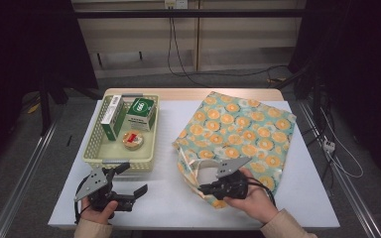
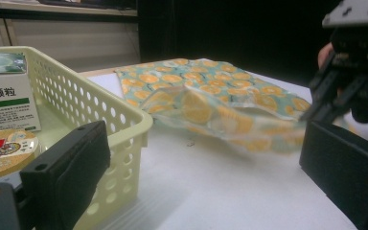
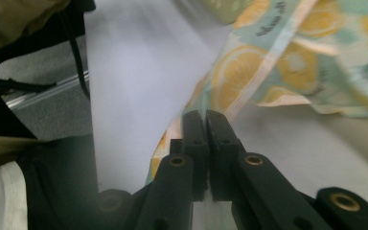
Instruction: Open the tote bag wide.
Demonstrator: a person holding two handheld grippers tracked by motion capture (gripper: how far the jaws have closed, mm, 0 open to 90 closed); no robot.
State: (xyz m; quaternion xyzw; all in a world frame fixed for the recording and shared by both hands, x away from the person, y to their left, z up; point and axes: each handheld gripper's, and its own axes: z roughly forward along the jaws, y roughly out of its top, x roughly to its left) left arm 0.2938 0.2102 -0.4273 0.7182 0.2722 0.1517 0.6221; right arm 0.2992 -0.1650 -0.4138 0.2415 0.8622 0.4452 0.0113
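A cloth bag (image 1: 238, 134) printed with orange slices lies flat on the right half of the white table (image 1: 307, 193). My right gripper (image 1: 204, 188) is at the bag's near-left corner, shut on its edge. In the right gripper view the jaws (image 3: 206, 122) are pressed together with a strip of the bag's fabric (image 3: 287, 62) between them. My left gripper (image 1: 135, 179) is held open just in front of the yellow basket (image 1: 92, 148), holding nothing. In the left gripper view its gap (image 2: 206, 182) faces the bag (image 2: 211, 91) and the right gripper (image 2: 316, 112).
The basket (image 2: 124, 120) holds a tall green-and-white box (image 1: 112, 116), a squarer green box (image 1: 141, 113) and a round tin (image 1: 133, 140). Bare tabletop separates basket and bag. The table's front edge is right under both hands; cables trail on the floor beyond.
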